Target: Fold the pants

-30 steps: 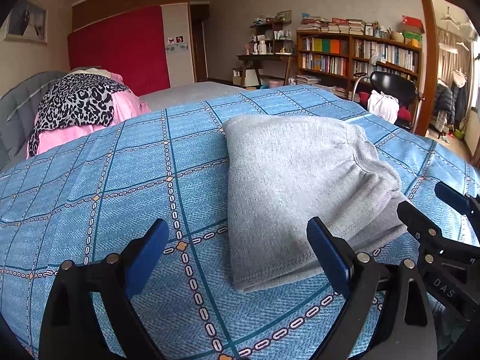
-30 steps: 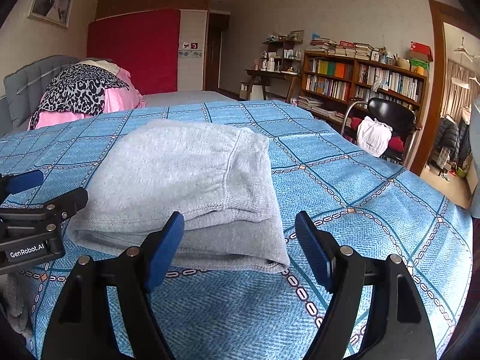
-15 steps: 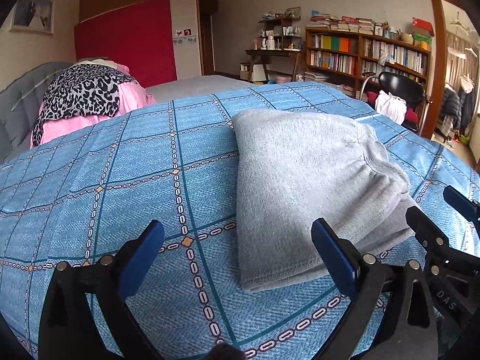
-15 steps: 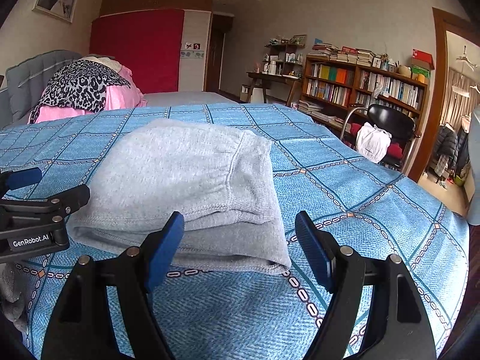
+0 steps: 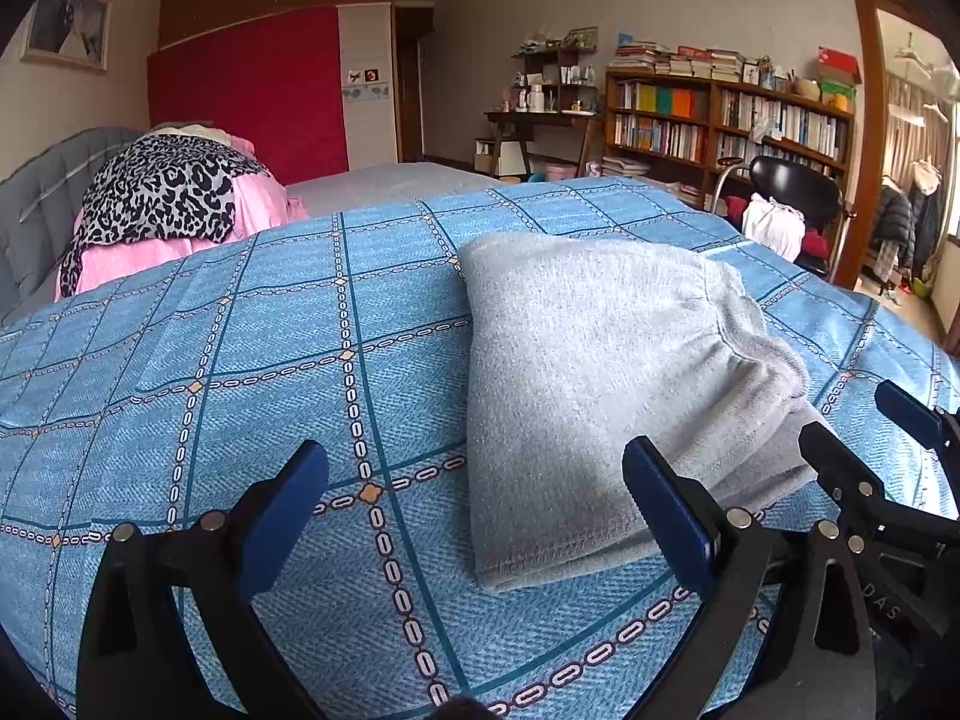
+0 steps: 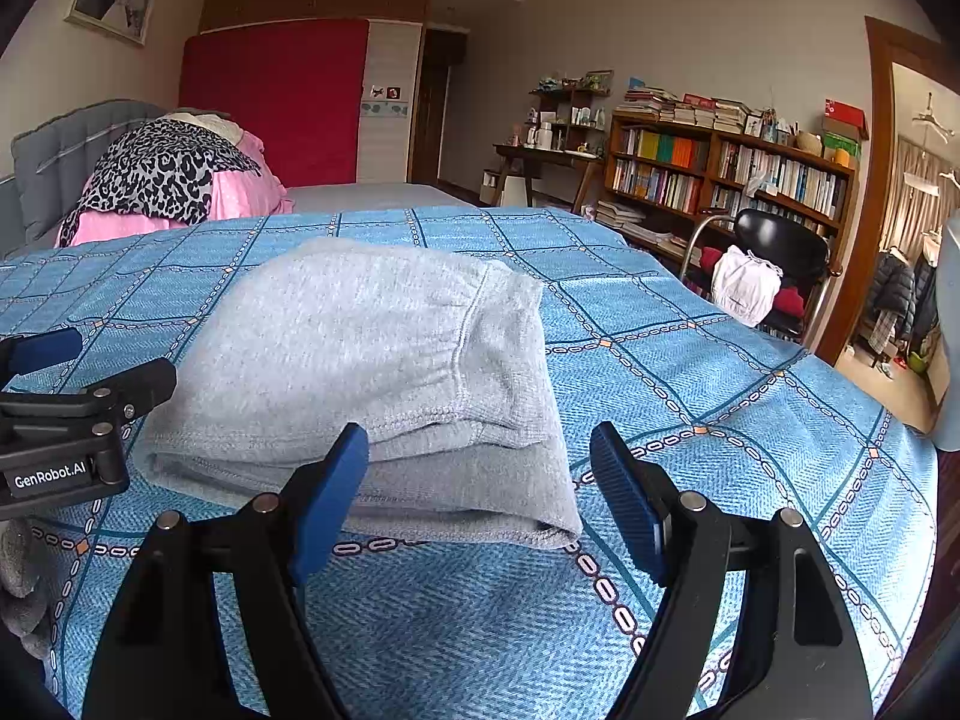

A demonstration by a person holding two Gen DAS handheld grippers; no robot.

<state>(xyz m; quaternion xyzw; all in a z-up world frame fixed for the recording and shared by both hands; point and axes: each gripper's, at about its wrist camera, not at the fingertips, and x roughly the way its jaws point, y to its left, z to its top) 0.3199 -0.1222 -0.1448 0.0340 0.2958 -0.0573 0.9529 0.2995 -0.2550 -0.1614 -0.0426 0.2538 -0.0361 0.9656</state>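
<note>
Folded grey fleece pants [image 5: 606, 372] lie on the blue checked bedspread [image 5: 240, 372]. My left tool [image 5: 474, 504] and right tool [image 6: 480, 480]: both spread apart, empty.

Grey pants [image 5: 606, 372] — folded, flat

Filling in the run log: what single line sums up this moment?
grey sweatpants: folded, on blue plaid bedspread | left tool: open, empty | right tool: open, empty | fold looks done
</note>
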